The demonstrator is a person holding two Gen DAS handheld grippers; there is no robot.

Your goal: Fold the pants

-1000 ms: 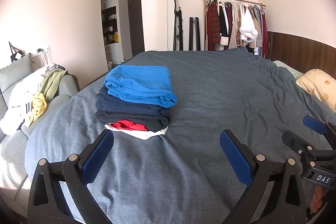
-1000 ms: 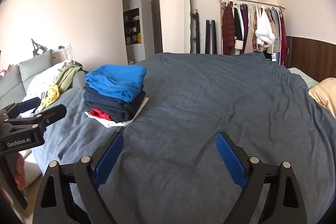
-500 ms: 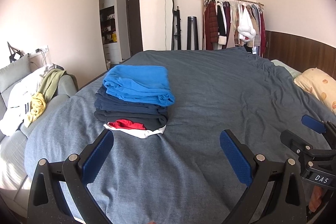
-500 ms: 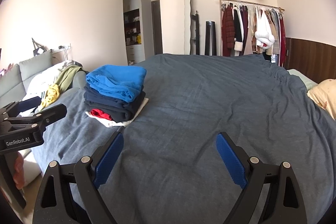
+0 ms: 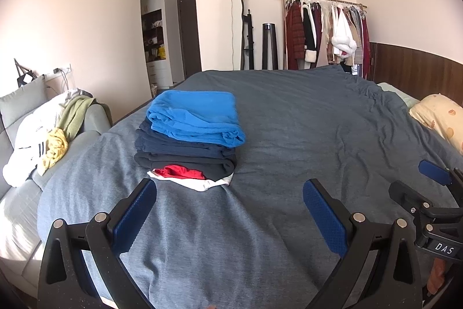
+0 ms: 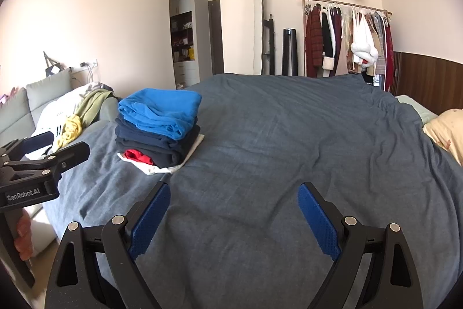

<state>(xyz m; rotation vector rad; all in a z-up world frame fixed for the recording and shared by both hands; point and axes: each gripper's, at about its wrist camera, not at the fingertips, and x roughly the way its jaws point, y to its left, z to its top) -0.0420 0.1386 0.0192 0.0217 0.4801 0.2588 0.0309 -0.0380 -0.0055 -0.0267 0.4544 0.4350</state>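
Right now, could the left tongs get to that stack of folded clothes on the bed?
Probably yes. The left tongs are open and empty, pointing toward the stack of folded clothes, and only bare bed cover lies between them. The right tongs sit off to the side.

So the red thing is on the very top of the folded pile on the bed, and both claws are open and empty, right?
Not quite. The blue folded piece is on top of the pile; the red thing peeks out near the bottom, as the left wrist view shows. The rest holds: the pile sits on the bed, and the left claw and right claw are open and empty.
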